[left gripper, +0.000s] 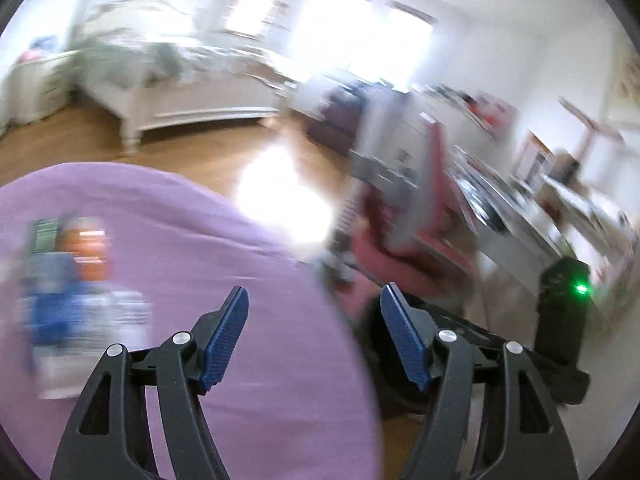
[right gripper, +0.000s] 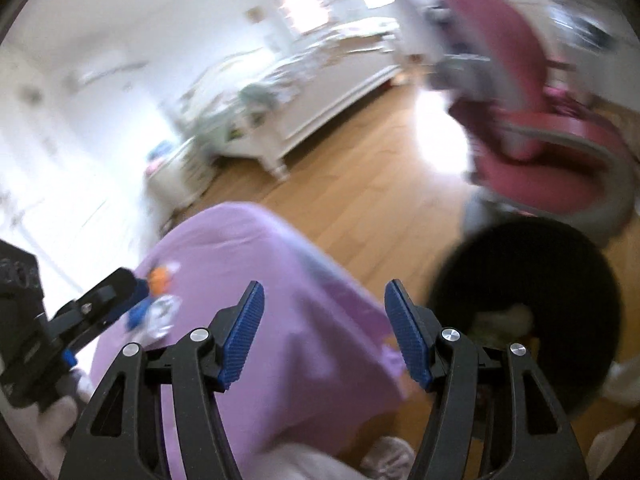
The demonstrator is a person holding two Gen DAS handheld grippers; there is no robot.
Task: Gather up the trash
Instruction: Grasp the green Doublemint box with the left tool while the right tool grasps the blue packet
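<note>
Trash (left gripper: pixel 76 280), a blurry blue, orange & white heap, prob wrappers, lies on purple cover (left gripper: pixel 240 260), left of left claw (left gripper: pixel 314 336). Both claws wide open w/ nothing held; right claw (right gripper: pixel 324 332) over cover edge, black bin (right gripper: pixel 528 312) beside it

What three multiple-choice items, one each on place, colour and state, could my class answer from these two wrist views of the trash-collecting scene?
1. Where does the blurred trash pile lie?
A on the purple cloth
B in the black bin
C on the bed

2. What colour are the gripper pads?
A red
B blue
C green

3. How is the right gripper?
A shut on a wrapper
B open, holding nothing
C out of view

Answers: 1 A, the purple cloth lies under it. 2 B, both views show blue. 3 B, a wide gap with nothing in it; the black bin lies beyond.
</note>
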